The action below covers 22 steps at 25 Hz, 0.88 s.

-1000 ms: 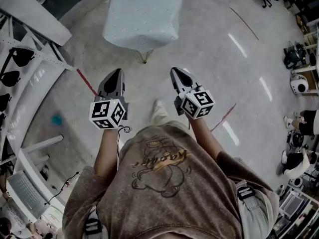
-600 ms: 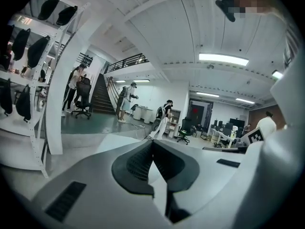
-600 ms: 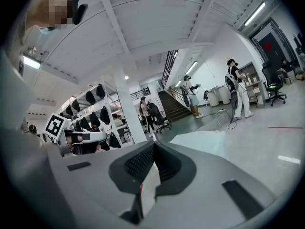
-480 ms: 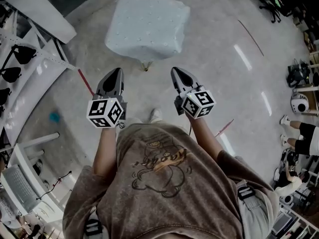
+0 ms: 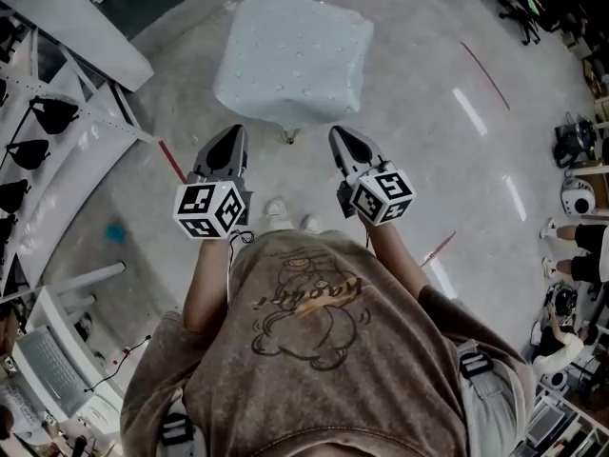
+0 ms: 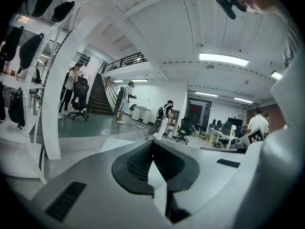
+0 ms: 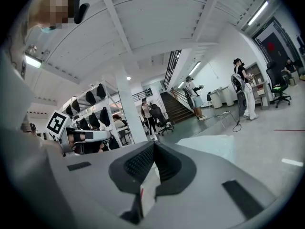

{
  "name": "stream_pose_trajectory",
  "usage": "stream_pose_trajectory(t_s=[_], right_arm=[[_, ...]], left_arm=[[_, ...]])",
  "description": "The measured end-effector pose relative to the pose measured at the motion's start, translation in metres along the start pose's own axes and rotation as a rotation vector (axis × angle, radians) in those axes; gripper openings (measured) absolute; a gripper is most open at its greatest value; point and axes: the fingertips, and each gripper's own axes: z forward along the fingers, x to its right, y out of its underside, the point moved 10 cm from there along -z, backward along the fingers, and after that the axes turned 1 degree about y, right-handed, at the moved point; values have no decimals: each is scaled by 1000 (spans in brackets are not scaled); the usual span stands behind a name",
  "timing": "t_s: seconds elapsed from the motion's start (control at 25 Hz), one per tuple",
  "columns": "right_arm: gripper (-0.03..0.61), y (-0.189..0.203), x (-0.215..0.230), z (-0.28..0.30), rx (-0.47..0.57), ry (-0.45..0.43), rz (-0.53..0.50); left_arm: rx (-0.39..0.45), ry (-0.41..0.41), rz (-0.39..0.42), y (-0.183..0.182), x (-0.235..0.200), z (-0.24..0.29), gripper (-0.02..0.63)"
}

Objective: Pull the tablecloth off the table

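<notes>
A pale blue tablecloth (image 5: 293, 60) with small dots drapes over a small table ahead of me; one table foot (image 5: 289, 139) pokes out under its near edge. My left gripper (image 5: 231, 138) is held in the air just short of the cloth's near left corner, jaws shut and empty. My right gripper (image 5: 340, 139) hangs level with it near the cloth's right side, also shut on nothing. In the right gripper view the cloth (image 7: 209, 146) shows as a pale slab beyond the closed jaws. In the left gripper view its edge (image 6: 112, 142) lies just past the jaws.
A white rack (image 5: 57, 150) with dark headsets runs along the left. Red tape lines (image 5: 171, 162) mark the glossy floor. People, chairs and equipment (image 5: 576, 174) crowd the right edge. My shoes (image 5: 276, 211) stand just behind the table.
The table and its cloth have come nearer and now sit just beyond both gripper tips. Both grippers stay shut, side by side.
</notes>
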Motion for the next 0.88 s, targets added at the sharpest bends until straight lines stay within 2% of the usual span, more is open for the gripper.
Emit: stream_pose_trajectory(t_s=[0.28,0.48,0.56,0.6,0.68,0.88], right_arm=[[6,-1,1,17,13,40,-8],[6,-3,7,21,10,32,-17],[37,-3,8,23,9,28,-11],[46,-3,8,24,8,29,-7],[79,-2,11,25,4,37,3],[222,0,18,29,-7,53,34]], left_arm=[[18,12,-8,0,-24,15,18],[18,19,-21,3,-25,27,20],[18,24,-37,4,-27,30,22],[22,27,-47,4,-28,31,33],[38,31,-58,3,-29,32,121],[56,46,-51,4,-34,36,229]])
